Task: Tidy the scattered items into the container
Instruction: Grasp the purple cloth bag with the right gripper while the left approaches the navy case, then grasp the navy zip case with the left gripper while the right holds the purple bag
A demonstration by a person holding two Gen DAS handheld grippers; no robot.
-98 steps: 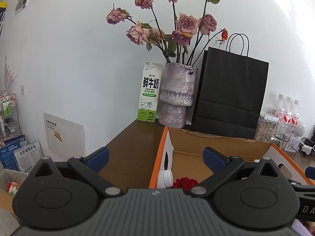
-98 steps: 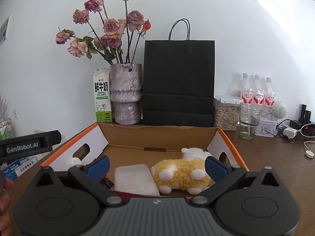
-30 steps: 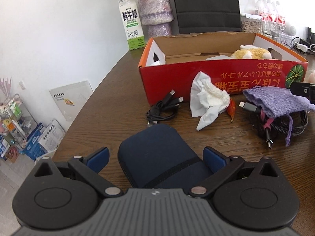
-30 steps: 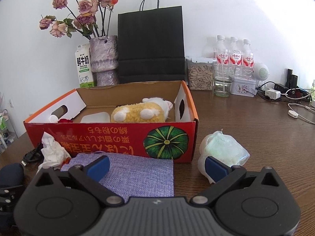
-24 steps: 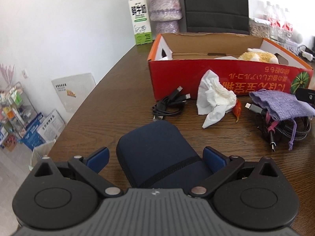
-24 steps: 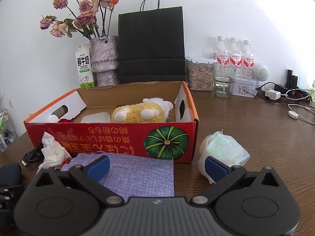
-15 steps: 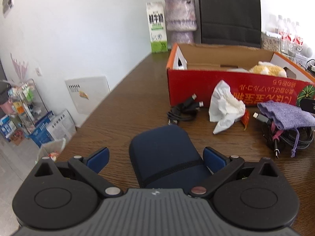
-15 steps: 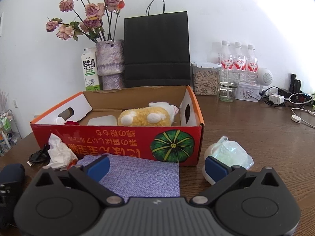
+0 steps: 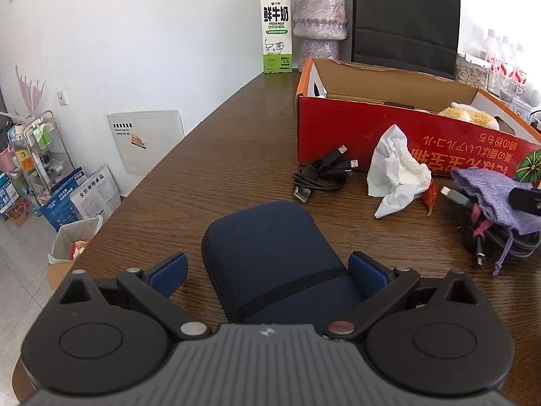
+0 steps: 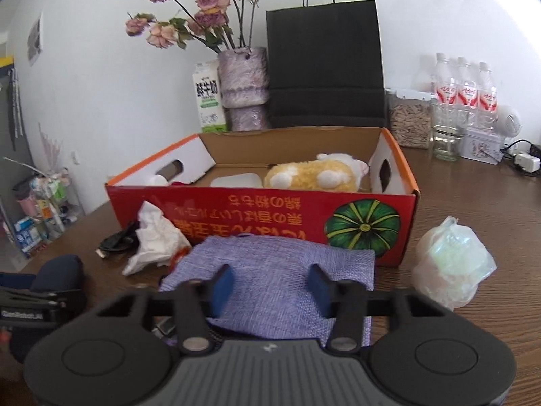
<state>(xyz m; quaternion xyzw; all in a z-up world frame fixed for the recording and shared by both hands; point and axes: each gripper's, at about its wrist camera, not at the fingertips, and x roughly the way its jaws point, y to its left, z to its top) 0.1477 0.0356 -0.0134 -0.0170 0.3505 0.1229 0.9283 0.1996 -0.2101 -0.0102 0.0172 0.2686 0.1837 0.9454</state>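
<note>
We have bare table [image 9: 216,155] left of the red box [image 9: 338,135], an open way round. Before the box's front wall lie a black cable [image 9: 321,179], crumpled tissue [image 9: 395,176] and purple pouch [image 10: 280,277], crowding that approach. On the right a plastic bag [image 10: 453,264] sits beside the box corner. Above the box the way in is open, its floor part filled by a plush toy [image 10: 314,176]

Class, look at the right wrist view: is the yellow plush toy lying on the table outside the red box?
No, the yellow plush toy lies inside the red box, behind its front wall.
</note>
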